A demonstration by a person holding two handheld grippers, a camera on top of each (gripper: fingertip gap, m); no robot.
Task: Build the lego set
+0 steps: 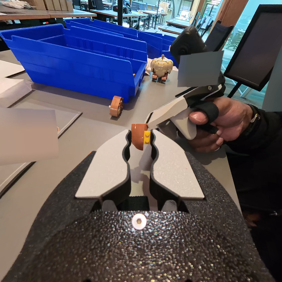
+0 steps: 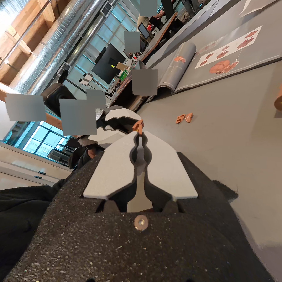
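We log one brown curved plastic brick piece with a yellow studded plate (image 1: 141, 137), clenched between the left gripper (image 1: 140, 137) pads above the grey table (image 1: 85, 137). The right gripper (image 2: 140, 132) (fingertips nearly together) pinches its far top edge. Nearby: blue plastic bins (image 1: 79, 64), brown wheel-shaped assembly (image 1: 116, 106).

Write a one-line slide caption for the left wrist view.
Left gripper clamps a brown-and-yellow brick assembly while the right gripper pinches its brown corner, blue bins behind.
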